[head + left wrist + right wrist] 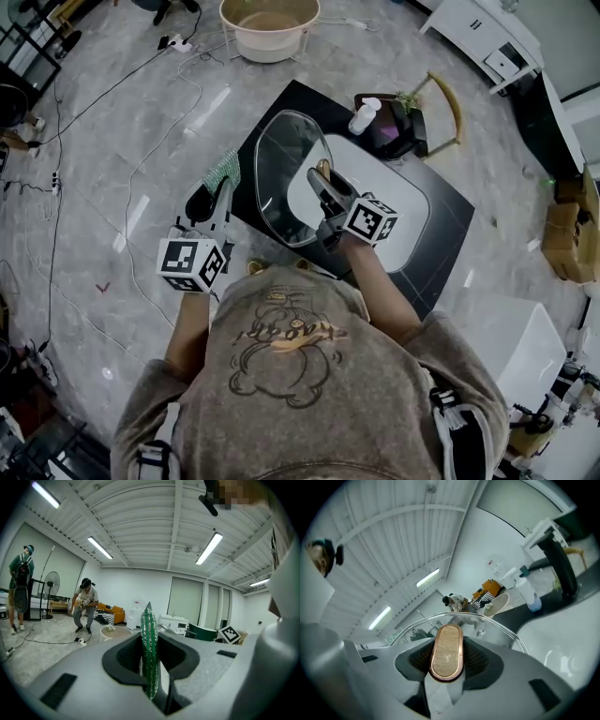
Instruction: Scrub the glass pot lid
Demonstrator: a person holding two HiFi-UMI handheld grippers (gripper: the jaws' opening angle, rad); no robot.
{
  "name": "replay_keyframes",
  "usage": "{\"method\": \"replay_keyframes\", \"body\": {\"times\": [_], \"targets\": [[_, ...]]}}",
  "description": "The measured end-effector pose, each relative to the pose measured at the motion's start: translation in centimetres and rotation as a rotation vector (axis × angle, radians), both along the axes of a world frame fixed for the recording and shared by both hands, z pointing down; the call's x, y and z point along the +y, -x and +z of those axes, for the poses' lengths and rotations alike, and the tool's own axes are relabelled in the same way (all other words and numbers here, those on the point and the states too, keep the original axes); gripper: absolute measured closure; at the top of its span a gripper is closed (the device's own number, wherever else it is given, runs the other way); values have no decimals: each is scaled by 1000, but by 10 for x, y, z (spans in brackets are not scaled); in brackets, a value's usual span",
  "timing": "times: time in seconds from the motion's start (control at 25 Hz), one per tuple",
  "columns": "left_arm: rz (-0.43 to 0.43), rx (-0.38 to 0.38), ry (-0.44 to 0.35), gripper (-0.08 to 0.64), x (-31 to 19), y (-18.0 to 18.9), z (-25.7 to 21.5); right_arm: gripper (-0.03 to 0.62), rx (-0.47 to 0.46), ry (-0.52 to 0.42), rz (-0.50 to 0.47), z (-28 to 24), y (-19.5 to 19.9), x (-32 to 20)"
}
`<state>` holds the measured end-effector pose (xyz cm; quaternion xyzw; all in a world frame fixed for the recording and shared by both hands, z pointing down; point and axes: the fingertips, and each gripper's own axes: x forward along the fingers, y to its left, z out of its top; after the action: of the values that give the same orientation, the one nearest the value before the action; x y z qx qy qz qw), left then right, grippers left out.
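Now | right gripper (pixel 322 180) clamps glass lid's (pixel 279 173) wooden knob (pixel 446 652) | left gripper (pixel 222 194) clamps green scrubber (pixel 149 651)

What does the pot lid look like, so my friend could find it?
Find the black rectangular slab with the white rounded basin in it. Over the basin's left edge, the right claw holds the clear glass pot lid on edge by its oval wooden knob. It alone is see-through; the green glittery scrubbing pad beside it is not.

The person is wearing a taupe T-shirt (pixel 291 375) carrying a cartoon print. The left gripper (pixel 221 192) and right gripper (pixel 322 185) are showing grey shells, black-padded fingers (pixel 483 660) and white cubes (pixel 192 264) bearing black square markers.
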<state>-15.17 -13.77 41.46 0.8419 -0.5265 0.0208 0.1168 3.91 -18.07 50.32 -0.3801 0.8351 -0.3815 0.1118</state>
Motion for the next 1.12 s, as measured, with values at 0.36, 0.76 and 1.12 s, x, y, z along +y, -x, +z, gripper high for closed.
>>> {"method": "replay_keyframes", "body": {"times": [0.36, 0.76, 1.12], "targets": [[137, 19, -21, 474, 5, -49, -15, 410, -319, -53, -37, -27, -4, 1], [284, 130, 8, 474, 8, -89, -29, 410, -445, -37, -65, -31, -3, 6], [282, 213, 15, 474, -9, -96, -38, 410, -518, -8, -121, -34, 2, 14]]}}
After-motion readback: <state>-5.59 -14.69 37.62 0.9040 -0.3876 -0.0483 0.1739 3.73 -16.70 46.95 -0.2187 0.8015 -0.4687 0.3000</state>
